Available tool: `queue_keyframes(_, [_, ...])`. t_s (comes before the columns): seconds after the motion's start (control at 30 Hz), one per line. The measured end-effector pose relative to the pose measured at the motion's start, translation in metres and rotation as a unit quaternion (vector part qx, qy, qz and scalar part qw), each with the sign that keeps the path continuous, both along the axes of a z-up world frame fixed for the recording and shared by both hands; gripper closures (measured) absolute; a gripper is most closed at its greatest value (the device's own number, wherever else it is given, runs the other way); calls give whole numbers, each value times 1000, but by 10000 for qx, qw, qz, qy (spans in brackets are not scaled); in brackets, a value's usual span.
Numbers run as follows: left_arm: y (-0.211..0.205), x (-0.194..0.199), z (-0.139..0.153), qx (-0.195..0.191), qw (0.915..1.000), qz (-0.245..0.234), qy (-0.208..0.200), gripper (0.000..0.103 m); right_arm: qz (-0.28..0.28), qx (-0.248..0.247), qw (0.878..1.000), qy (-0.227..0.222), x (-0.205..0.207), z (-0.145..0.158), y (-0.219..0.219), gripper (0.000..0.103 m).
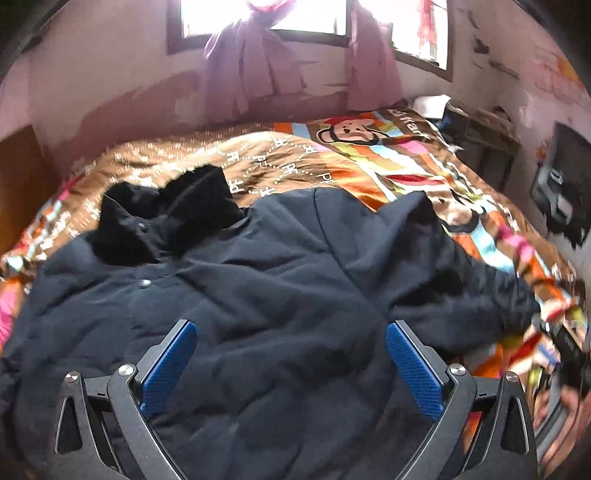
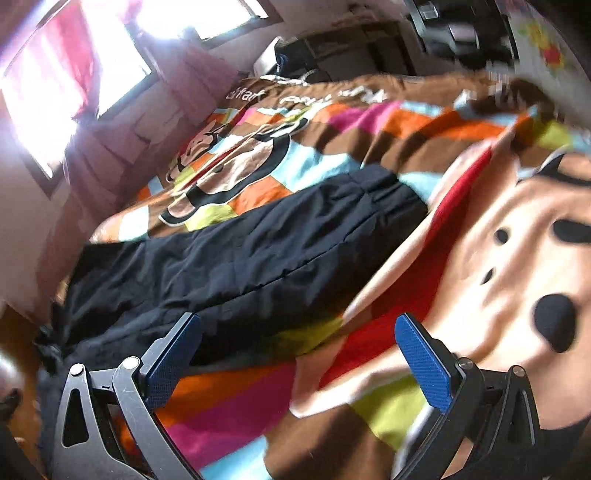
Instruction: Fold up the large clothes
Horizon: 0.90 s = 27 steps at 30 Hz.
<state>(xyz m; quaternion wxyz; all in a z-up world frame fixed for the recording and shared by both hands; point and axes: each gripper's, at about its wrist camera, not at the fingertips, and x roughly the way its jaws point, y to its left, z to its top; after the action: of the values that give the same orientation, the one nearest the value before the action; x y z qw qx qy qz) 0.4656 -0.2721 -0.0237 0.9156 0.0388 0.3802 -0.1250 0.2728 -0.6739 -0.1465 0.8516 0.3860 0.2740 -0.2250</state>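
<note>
Here, left gripper (image 1: 291, 354) agape over jacket's (image 1: 258, 295) collar (image 1: 173, 214), right gripper (image 2: 299, 347) agape, sleeve (image 2: 258, 236) only.

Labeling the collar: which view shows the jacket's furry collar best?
Left wrist: the furry collar lies in plain sight at the top of the dark jacket. Right wrist shows only a sleeve and a blurred dark edge.

Pink walls (image 1: 110, 74) with peeling paint. Bright, overexposed window (image 1: 266, 16) hung with knotted pink curtains (image 1: 251, 66). Bed spread with a cartoon-monkey blanket (image 1: 369, 147). Dark shelf unit (image 1: 487, 136) in the far corner.
</note>
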Motion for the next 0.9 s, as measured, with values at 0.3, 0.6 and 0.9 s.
queue_keyframes(0.3, [-32, 44, -54, 158, 9984, 117, 529, 0, -110, 1494, 9857, -775, 32, -48, -23, 25])
queue_keyframes(0.6, [-23, 46, -58, 35, 9970, -13, 776, 0, -560, 1582, 9772, -1299, 47, -61, -29, 88])
queue_keyframes(0.9, [32, 17, -11, -70, 9977, -64, 674, 1, -76, -793, 9816, -1735, 62, 45, 25, 100])
